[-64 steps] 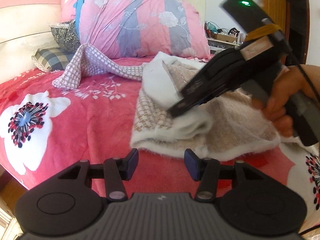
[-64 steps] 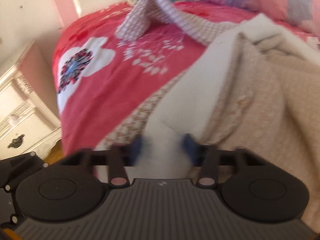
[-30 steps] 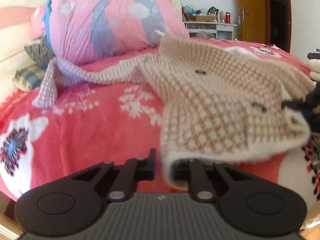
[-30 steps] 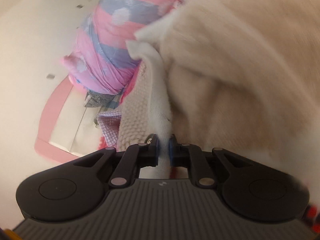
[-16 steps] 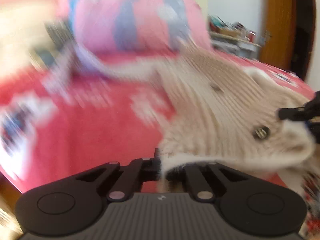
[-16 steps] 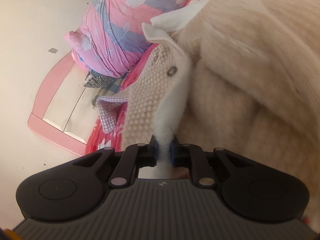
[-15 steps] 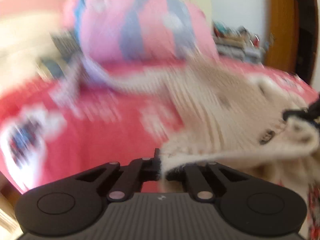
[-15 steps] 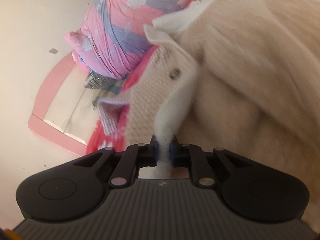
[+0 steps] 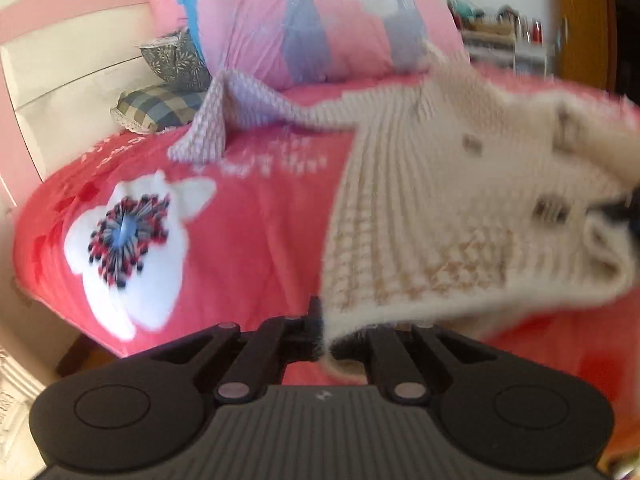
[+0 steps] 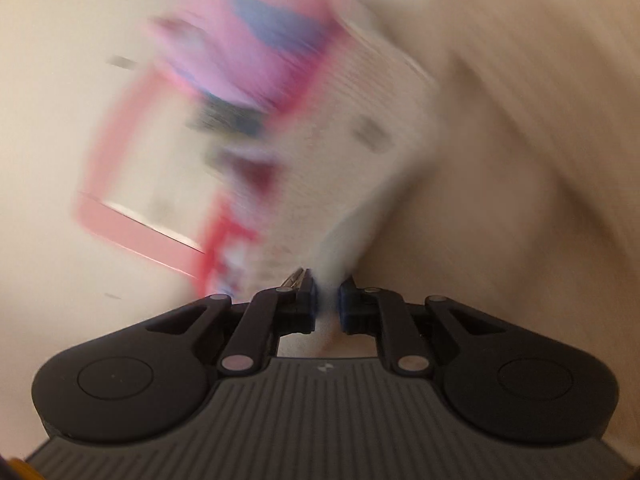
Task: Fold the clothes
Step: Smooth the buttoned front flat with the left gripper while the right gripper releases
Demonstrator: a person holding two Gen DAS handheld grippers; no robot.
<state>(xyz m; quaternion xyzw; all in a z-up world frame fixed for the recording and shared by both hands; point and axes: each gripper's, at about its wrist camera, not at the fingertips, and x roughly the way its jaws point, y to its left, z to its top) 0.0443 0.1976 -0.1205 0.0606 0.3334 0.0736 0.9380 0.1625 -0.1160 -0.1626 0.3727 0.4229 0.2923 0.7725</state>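
Note:
A cream and tan knitted cardigan (image 9: 440, 208) with dark buttons hangs stretched above the red bed. My left gripper (image 9: 326, 340) is shut on its fuzzy lower hem. One sleeve (image 9: 224, 120) trails back onto the bedspread toward the pillows. At the right edge of the left wrist view the dark tip of my right gripper (image 9: 624, 212) pinches the cardigan's other corner. In the blurred right wrist view my right gripper (image 10: 327, 304) is shut on a white fuzzy edge of the cardigan (image 10: 500, 160), which fills the right half.
The red bedspread (image 9: 248, 240) has a large white flower print (image 9: 128, 236). A rolled pink and lilac quilt (image 9: 312, 20) and two small pillows (image 9: 160, 108) lie against the pink headboard (image 9: 60, 60). A wooden door (image 9: 580, 20) and a cluttered desk stand at the far right.
Both grippers kept their hold and carried the cardigan sideways, spreading it wider over the bed. The left view swung so that more of the bed's left side shows. The right view has blurred.

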